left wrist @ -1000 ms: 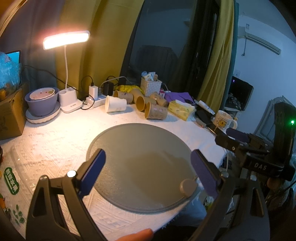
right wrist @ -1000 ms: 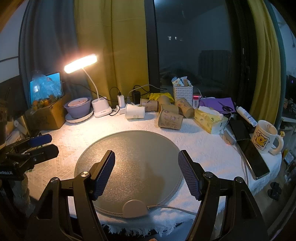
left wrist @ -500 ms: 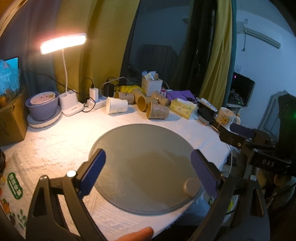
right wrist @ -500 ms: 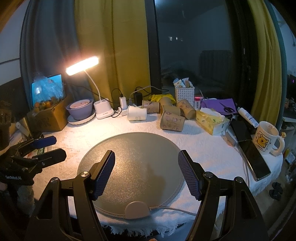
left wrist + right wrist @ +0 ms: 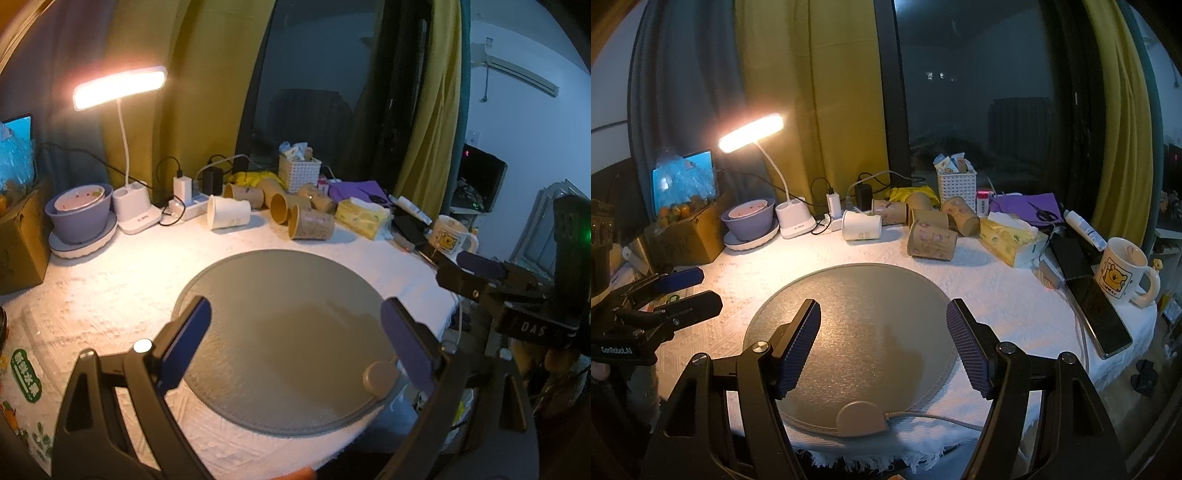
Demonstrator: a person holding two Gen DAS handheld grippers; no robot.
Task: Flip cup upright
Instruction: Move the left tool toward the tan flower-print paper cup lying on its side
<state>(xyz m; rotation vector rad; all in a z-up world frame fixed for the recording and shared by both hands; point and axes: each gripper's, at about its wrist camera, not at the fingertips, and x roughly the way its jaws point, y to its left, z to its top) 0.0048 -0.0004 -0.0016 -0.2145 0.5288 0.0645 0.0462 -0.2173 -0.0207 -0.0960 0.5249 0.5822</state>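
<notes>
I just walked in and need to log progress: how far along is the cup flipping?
Nothing looks done: the white cup and the brown paper cups all lie on their sides at the back of the table. Nothing is in hand: the left gripper and right gripper are open and empty above the round grey mat. Left: reach a cup, grasp it, stand it upright.

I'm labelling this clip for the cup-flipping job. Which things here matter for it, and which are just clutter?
For the job:
- white paper cup, on its side
- brown paper cups, also tipped over
- left tool and right tool, both open and empty

Lying about:
- round grey mat
- desk lamp
- purple bowl
- tissue box
- bear mug
- phone
- white basket
</notes>
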